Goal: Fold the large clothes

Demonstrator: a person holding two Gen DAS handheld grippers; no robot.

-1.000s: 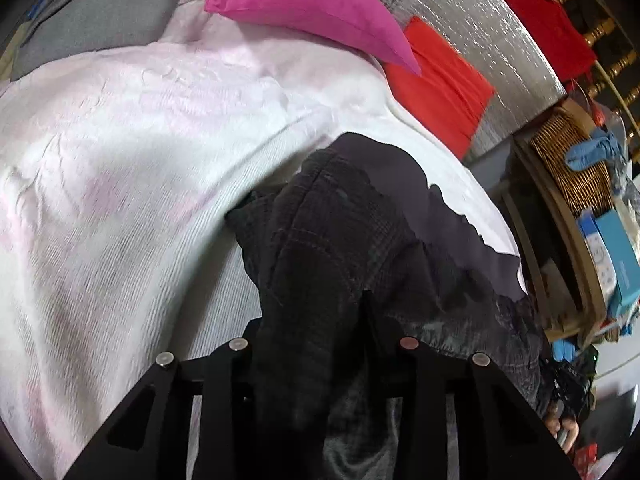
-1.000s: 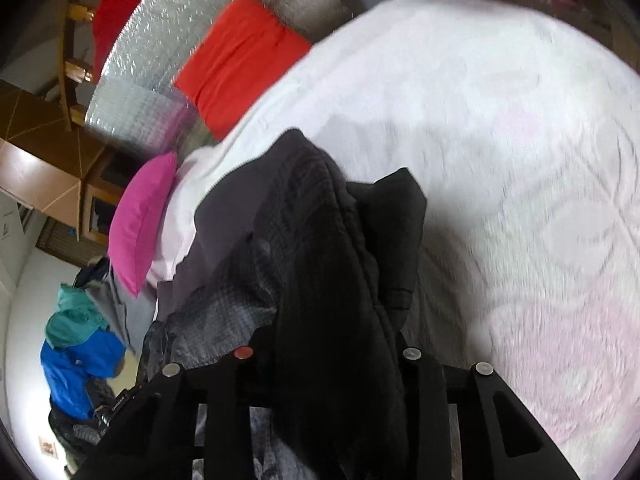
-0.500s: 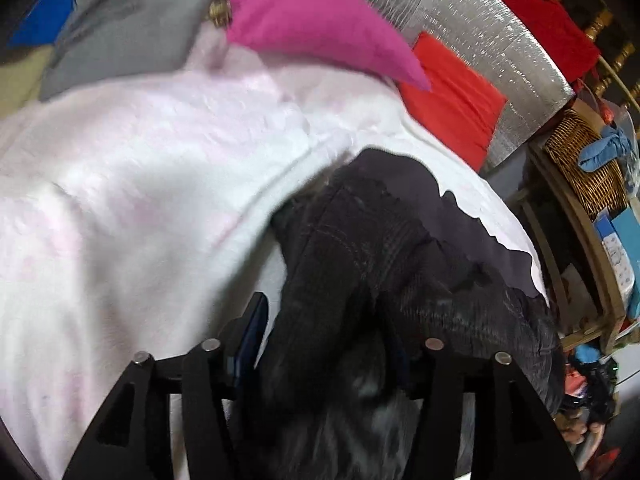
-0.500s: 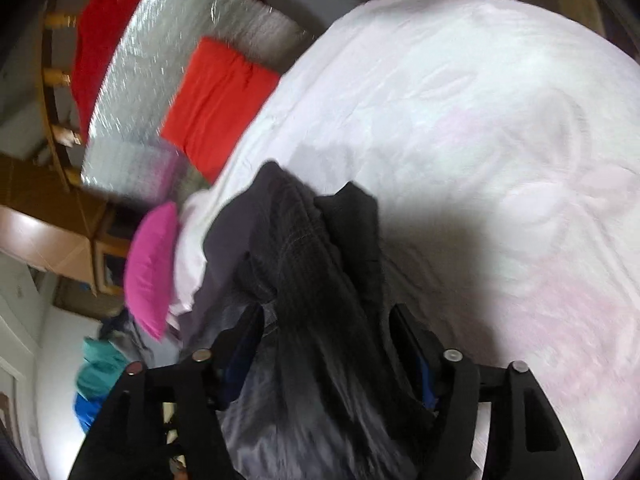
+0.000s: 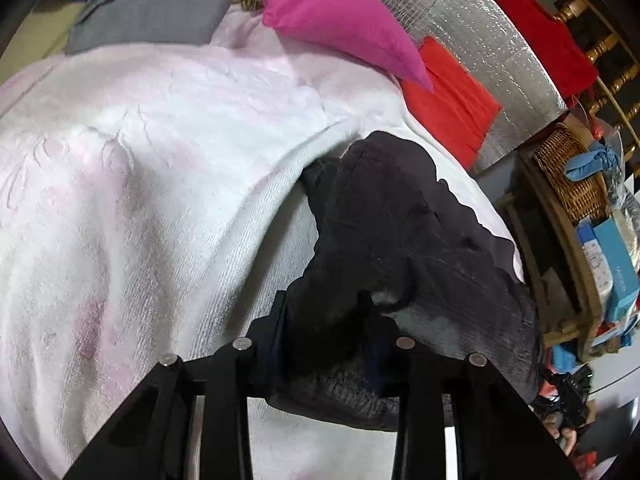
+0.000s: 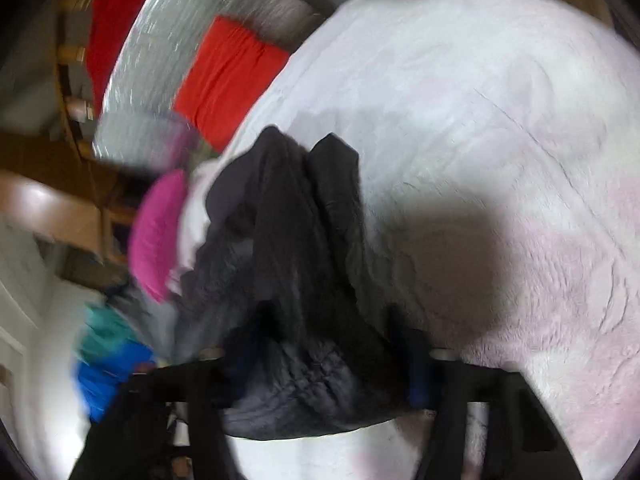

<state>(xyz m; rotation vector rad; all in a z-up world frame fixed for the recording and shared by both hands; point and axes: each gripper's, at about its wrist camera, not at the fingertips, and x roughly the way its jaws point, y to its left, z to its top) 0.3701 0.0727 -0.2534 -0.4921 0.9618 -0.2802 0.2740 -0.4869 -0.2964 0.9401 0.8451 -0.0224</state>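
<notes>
A dark grey-black garment (image 5: 400,220) lies bunched on the bed's white and pink cover (image 5: 140,160). In the left wrist view my left gripper (image 5: 324,316) has a thick fold of it pinched between its jaws, which are closing. The right wrist view is blurred by motion. There the same garment (image 6: 288,200) runs away from my right gripper (image 6: 320,336), whose jaws are closing with a wide wad of the cloth between them and stand well apart. The bed cover (image 6: 500,100) stretches to the right, with a round shadow on it.
A pink pillow (image 5: 336,16), a grey garment (image 5: 160,0), a red cloth (image 5: 448,100) and a silver foil mat (image 5: 480,40) lie at the bed's far side. A wicker basket (image 5: 568,168) and boxes (image 5: 612,272) stand beside the bed. Blue and teal clothes (image 6: 108,352) lie off its edge.
Both grippers widened their jaws around the garment half a second ago and have narrowed again. Both have shifted sideways along the bed, and the garment's folds have been pulled into a new shape.
</notes>
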